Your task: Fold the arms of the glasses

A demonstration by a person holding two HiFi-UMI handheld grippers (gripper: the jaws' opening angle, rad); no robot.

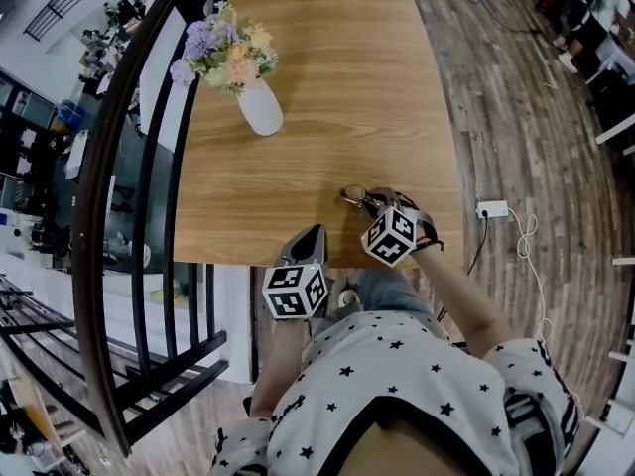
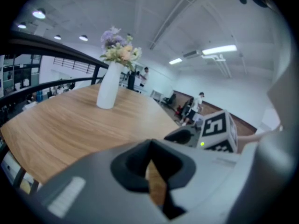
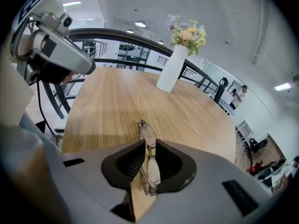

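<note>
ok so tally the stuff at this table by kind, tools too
glasses: 1
white vase: 1
bunch of flowers: 1
tools: 2, left tool and right tool
total: 5

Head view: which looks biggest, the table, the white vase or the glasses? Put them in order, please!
1. Table: by far the largest.
2. White vase: much smaller than the table.
3. Glasses: smallest, though the right hand-held gripper hides part of them.
</note>
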